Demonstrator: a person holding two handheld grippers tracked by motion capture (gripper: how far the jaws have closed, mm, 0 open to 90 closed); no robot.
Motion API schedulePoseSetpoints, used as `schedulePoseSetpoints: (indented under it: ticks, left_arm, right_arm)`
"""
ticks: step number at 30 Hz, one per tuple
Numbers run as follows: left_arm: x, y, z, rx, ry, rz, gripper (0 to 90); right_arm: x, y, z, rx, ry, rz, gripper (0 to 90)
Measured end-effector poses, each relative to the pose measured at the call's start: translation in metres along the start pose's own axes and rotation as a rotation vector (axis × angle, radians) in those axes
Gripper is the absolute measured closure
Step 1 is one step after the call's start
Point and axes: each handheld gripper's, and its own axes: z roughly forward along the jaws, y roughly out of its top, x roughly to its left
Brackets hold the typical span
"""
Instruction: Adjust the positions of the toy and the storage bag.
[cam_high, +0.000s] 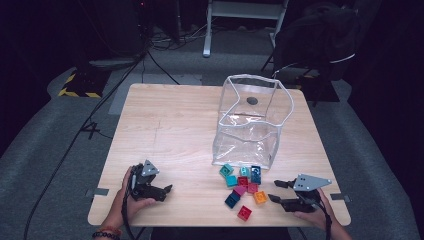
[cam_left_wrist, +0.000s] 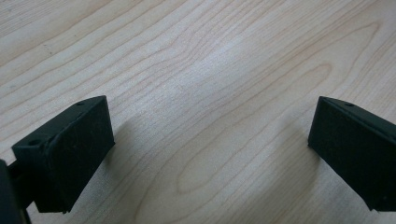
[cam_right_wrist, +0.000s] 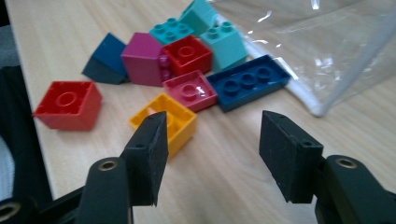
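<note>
Several toy bricks lie in a loose pile (cam_high: 242, 184) on the wooden table (cam_high: 170, 125), in front of a clear plastic bag (cam_high: 252, 122). My right gripper (cam_high: 274, 191) rests low at the pile's right side, jaws open and empty. In the right gripper view (cam_right_wrist: 212, 149) the yellow brick (cam_right_wrist: 163, 122) lies just beyond one jaw, with a red brick (cam_right_wrist: 69, 105), a magenta brick (cam_right_wrist: 142, 58) and a flat blue plate (cam_right_wrist: 247, 81) farther on. My left gripper (cam_high: 167, 190) sits at the front left, open over bare wood (cam_left_wrist: 210, 154).
The clear bag (cam_right_wrist: 327, 42) stands open-topped behind the bricks, its lower edge touching the pile. The table's front edge (cam_high: 200, 224) runs close under both hands. Beyond the table are cables and a dark chair (cam_high: 320, 40) on a grey floor.
</note>
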Motion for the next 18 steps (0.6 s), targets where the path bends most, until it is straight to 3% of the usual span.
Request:
schedulePoseSetpoints:
  ticks: [9,18]
  left_arm:
    - [0.0,0.0,0.0,0.0,-0.001,-0.001,0.5]
    - [0.0,0.0,0.0,0.002,-0.001,-0.001,0.5]
  right_arm:
    - [0.014,-0.001,0.014,0.014,0.057,-0.03,40.9]
    - [0.017,0.0,0.031,0.033,0.049,-0.028,38.3]
